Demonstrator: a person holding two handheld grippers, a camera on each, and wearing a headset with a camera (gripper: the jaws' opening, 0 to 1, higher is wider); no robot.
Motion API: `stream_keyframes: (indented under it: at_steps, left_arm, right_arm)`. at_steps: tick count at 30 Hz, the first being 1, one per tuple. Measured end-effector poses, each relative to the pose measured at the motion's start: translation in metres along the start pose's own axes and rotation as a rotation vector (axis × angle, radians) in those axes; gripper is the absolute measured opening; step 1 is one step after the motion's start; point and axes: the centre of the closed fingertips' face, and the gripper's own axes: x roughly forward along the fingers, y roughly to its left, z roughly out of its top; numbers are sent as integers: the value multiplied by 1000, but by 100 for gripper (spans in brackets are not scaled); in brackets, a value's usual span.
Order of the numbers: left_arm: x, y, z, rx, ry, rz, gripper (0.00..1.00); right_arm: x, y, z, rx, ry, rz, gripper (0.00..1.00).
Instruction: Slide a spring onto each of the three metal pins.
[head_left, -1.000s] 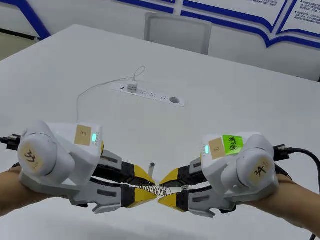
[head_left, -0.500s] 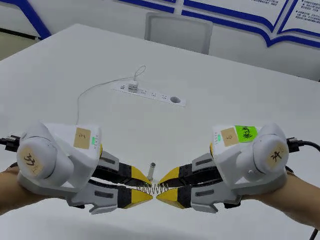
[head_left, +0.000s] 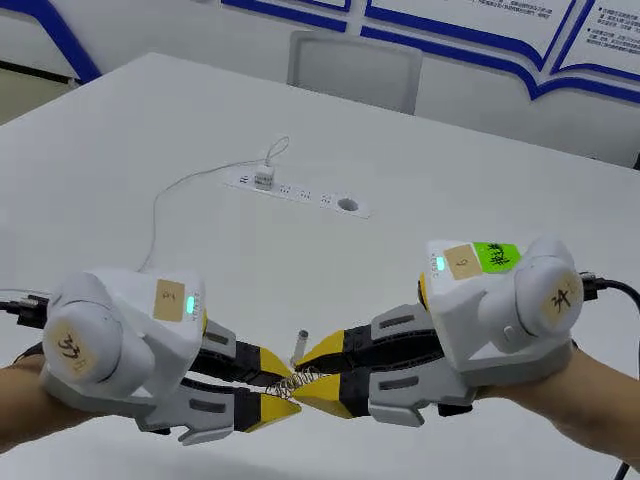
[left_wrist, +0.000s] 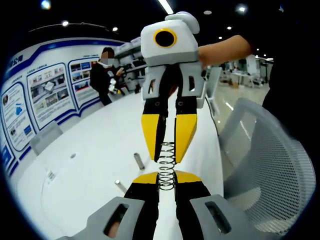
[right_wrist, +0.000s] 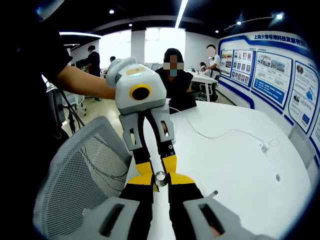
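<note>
As the two grippers meet tip to tip low over the white table (head_left: 450, 200), the spring (left_wrist: 166, 167) is strung straight between them, one end in each. Left gripper (left_wrist: 166, 179) first: its jaws are pinched in on the near end of the coil, a yellow fingertip (left_wrist: 187, 177) pressed to either side, so that end is gripped. Across the gap, the right gripper (right_wrist: 161, 181) is doing the same. Its own view looks right down the bore of the spring, the round end sitting squarely between the two yellow pads (right_wrist: 182, 180), jaws closed onto it. From the left gripper view the coil runs up out of the near jaws and in between the opposing fingers, a short bare stretch showing in the middle. The spring is off the tabletop, carried in the air. Just beyond the meeting tips one metal pin (head_left: 300, 345) stands upright on the table, apart from the spring, and the left gripper view picks up a second pin (left_wrist: 120, 186) near it. Farther back lies a power strip (head_left: 295, 190)
</note>
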Motion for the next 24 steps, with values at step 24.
stream_keyframes:
  at_steps: [24]
  left_arm:
    - [-5,8,-5,-168,-35,40,21]
  right_arm:
    - [9,-9,13,59,-40,-30,10]
